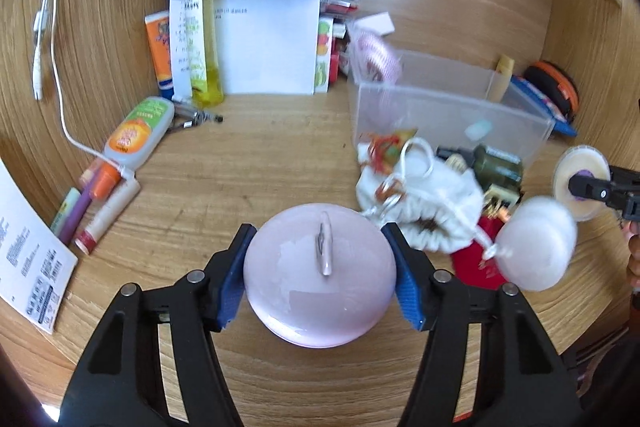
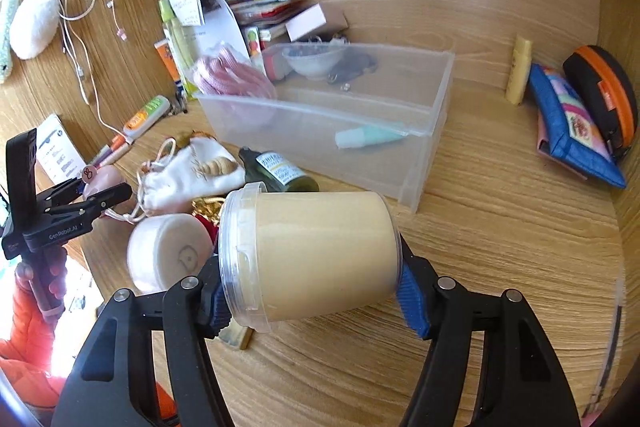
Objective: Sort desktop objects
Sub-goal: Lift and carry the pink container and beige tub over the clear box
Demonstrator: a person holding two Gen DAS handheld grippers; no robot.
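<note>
Along the left edge of the desk, nothing looks sorted yet: a cluster of markers and tubes (image 1: 96, 203) lies loose beside a green and orange tube (image 1: 138, 131), and a tall yellow bottle (image 1: 202, 35) stands against propped papers. Nearer the middle, the left gripper (image 1: 320, 267) has its blue pads pressed against both sides of a pink rounded container (image 1: 320, 275), so one object is in hand. Just to its right, a white drawstring pouch (image 1: 420, 203), a dark green bottle (image 2: 280, 173) and a round white puff (image 2: 172, 251) remain in a loose heap before the clear plastic bin (image 2: 424, 155). That bin already holds a pink striped bundle (image 2: 232, 79), a pale teal tube (image 2: 368, 139) and what may be a small bowl, though blur and the wall make this uncertain. Further right, the right gripper (image 2: 310, 291) pinches a cream-filled clear tub (image 2: 312, 259) tipped on its side, off the desk. At the far right, a blue pouch (image 2: 572, 131) and an orange-trimmed case (image 2: 604, 95) sit untouched. Sorting appears begun, with most still left.
</note>
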